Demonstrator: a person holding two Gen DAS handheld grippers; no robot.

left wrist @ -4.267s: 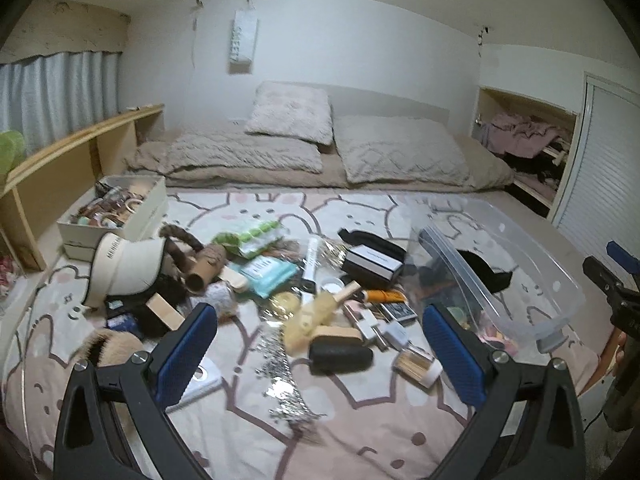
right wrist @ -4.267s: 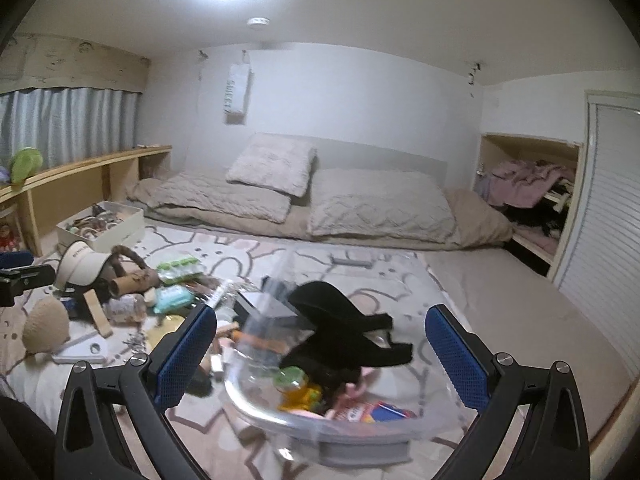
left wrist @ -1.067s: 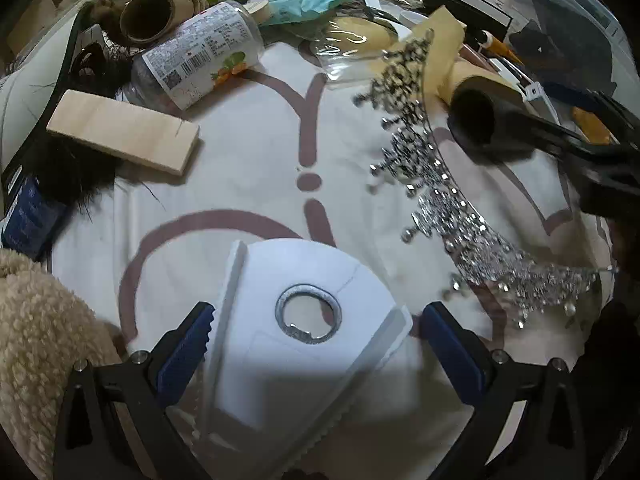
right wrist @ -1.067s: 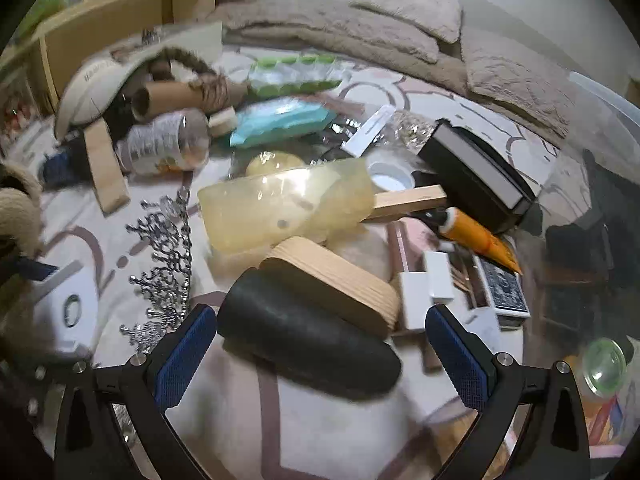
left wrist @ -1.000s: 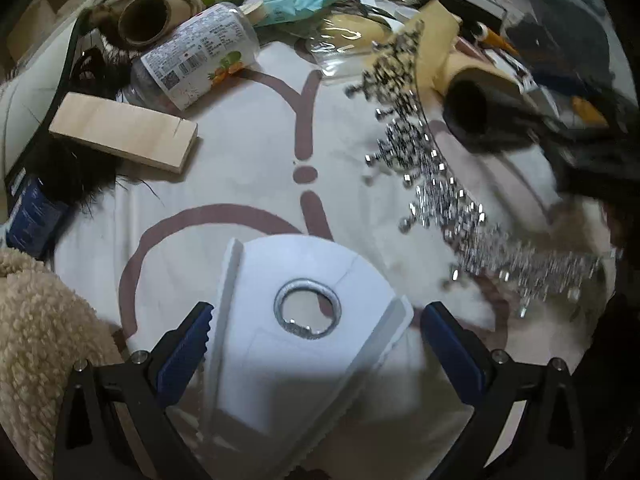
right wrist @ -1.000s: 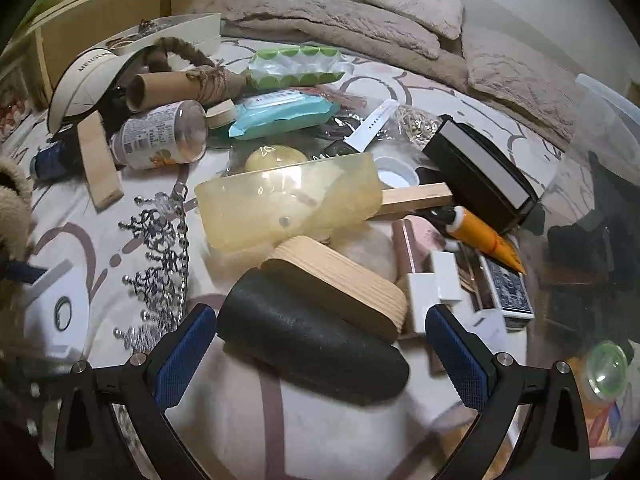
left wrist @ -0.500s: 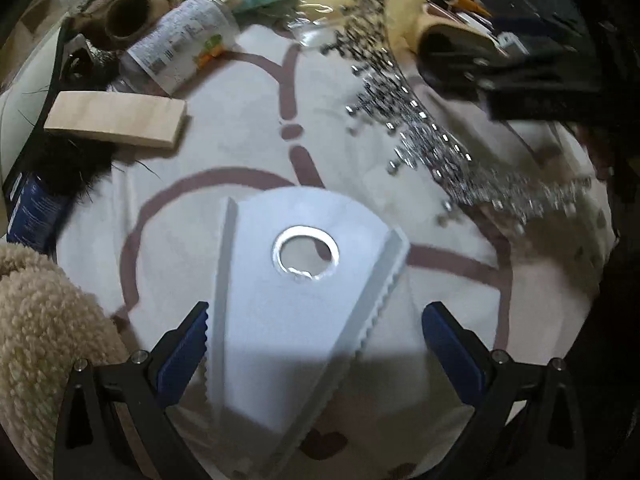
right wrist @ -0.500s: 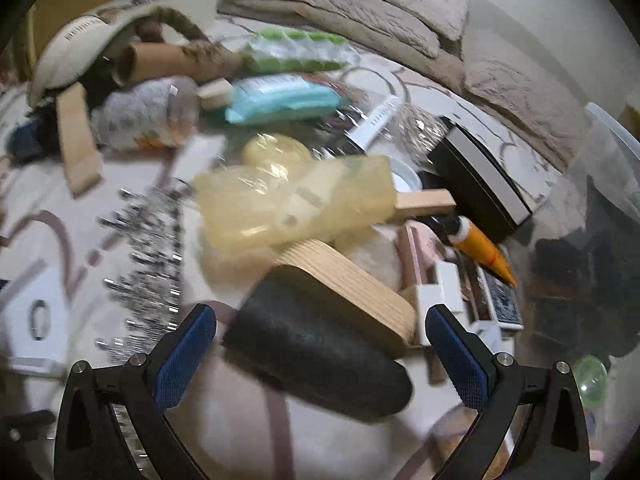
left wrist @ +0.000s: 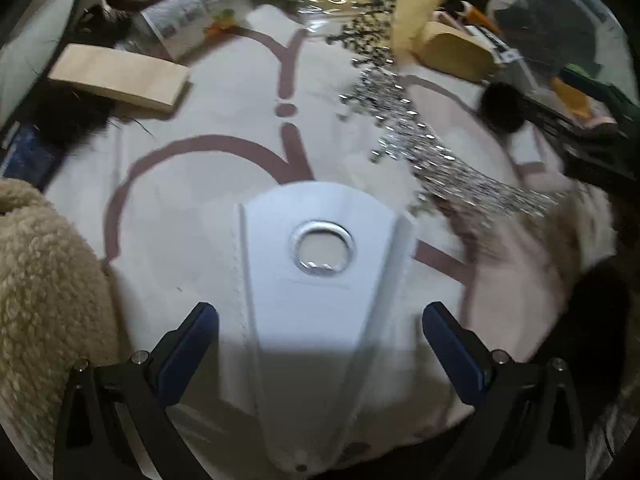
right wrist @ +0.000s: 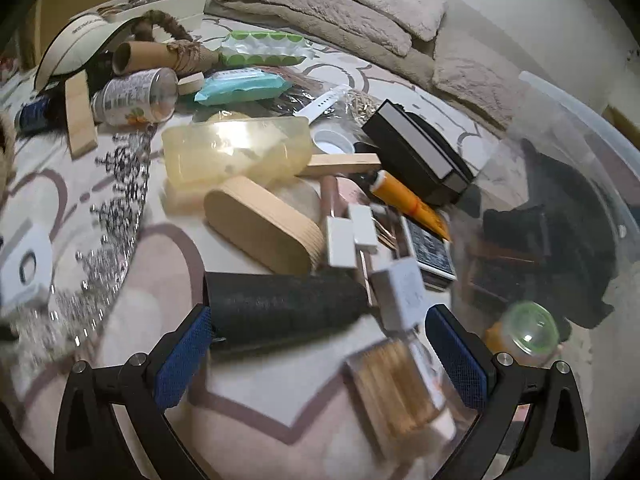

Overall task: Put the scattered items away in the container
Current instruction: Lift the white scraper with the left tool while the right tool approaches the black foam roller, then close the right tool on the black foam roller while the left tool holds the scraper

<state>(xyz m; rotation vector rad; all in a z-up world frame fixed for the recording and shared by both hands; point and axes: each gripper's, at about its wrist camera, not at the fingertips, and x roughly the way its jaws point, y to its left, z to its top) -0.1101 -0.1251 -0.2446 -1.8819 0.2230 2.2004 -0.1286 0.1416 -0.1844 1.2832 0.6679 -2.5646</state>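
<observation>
A flat white packet with a metal ring lies on the patterned bedspread. My left gripper stands open around its near end. In the right wrist view a black cylinder lies crosswise just ahead of my right gripper, which is open, its left pad close to the cylinder's end. The clear plastic container sits at the right with dark cloth and a green-capped bottle inside. A silver tiara lies between the packet and the clutter.
A fluffy beige toy crowds the left gripper's left side. Ahead lie a wooden block, a can, a yellow plastic box, a wooden oval box, an orange tube, a black box and a toothpick box.
My left gripper has closed in on the white packet, which now reaches between the fingers. My right gripper has dropped closer to the black cylinder, which now lies crosswise just before the pads.
</observation>
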